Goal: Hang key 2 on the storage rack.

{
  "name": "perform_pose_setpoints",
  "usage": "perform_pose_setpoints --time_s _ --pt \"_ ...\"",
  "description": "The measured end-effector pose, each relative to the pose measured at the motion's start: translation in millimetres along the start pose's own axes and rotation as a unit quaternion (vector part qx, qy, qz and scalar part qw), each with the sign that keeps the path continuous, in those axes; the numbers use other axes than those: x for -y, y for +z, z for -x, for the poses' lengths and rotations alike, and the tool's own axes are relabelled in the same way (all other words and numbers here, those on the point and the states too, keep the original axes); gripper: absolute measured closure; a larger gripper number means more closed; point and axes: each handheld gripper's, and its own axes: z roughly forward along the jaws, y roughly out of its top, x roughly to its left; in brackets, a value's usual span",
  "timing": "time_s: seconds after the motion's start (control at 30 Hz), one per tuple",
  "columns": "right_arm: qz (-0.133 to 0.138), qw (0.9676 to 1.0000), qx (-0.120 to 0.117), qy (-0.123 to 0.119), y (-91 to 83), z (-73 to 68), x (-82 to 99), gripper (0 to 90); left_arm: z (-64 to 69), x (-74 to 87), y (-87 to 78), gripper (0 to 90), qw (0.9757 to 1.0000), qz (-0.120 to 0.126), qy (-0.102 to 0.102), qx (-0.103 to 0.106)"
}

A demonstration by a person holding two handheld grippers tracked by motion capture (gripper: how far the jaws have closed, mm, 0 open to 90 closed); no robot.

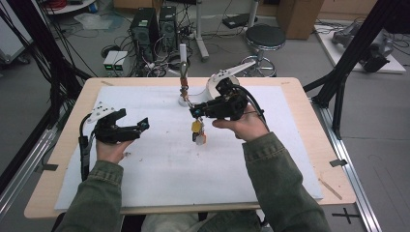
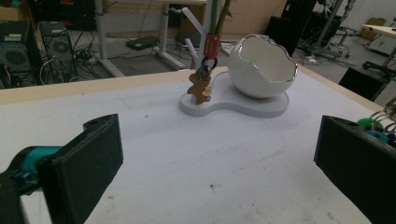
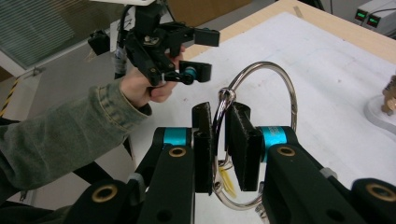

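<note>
Pinching a large silver metal key ring [image 3: 261,93] between its two black jaws, the right gripper [image 1: 196,112] is holding it above the middle of the white mat [image 1: 159,164] that is covering the pale wooden table [image 1: 58,164]. In the right gripper view the pads are pressing together on the ring's wire, which is arching up and over beyond them. In the high view small yellow and orange tags [image 1: 197,131] are hanging from the ring below the jaws, clear of the mat.

The left gripper [image 1: 129,126] is hovering over the left part of the mat, well apart from the ring, with its jaws spread wide and nothing between them. In its own view the two black pads are standing at the far left and far right edges.

Beyond both grippers, near the far edge of the mat, a white flat-based stand [image 2: 233,105] is sitting with a white broken-eggshell-shaped bowl [image 2: 264,67] on it. Just beside the bowl, a brown gingerbread-figure charm [image 2: 200,88] is hanging from the stand's upright post [image 2: 215,18] by an orange tag.
</note>
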Motion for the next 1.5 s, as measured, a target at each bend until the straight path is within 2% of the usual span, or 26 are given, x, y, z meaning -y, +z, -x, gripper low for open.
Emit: perform_pose_setpoints --time_s 0.3,0.5,0.67,0.87,0.97,1.1,1.2,1.5 --pt "-0.004 0.9999 -0.012 -0.006 12.4 -4.5 -10.5 80.5 15.9 -8.1 15.7 1.7 0.9998 0.010 0.000 0.018" --pt "-0.008 0.9998 -0.015 -0.009 19.6 -6.6 -15.9 80.5 23.4 -11.9 22.5 1.7 0.9992 0.016 -0.010 0.035" --pt "-0.012 0.9997 -0.020 -0.012 26.2 -6.0 -18.1 80.6 28.0 -13.2 25.6 4.0 0.9975 0.029 -0.026 0.060" --pt "-0.012 0.9996 -0.024 -0.008 33.3 -5.8 -20.4 80.5 32.3 -14.8 26.7 8.7 0.9956 0.042 -0.035 0.075" --pt "-0.013 0.9995 -0.027 -0.011 36.2 -5.9 -21.4 80.5 35.3 -17.5 28.4 11.1 0.9947 0.047 -0.034 0.085" --pt "-0.014 0.9993 -0.032 -0.010 39.2 -6.7 -21.9 80.6 40.8 -21.5 31.1 16.5 0.9932 0.054 -0.030 0.099" --pt "-0.012 0.9992 -0.035 -0.011 40.5 -7.0 -22.1 80.6 44.3 -23.9 31.5 25.6 0.9917 0.064 -0.026 0.108" --pt "-0.010 0.9992 -0.038 -0.009 39.7 -7.5 -22.3 80.5 46.9 -25.5 34.0 42.4 0.9904 0.070 -0.029 0.116"
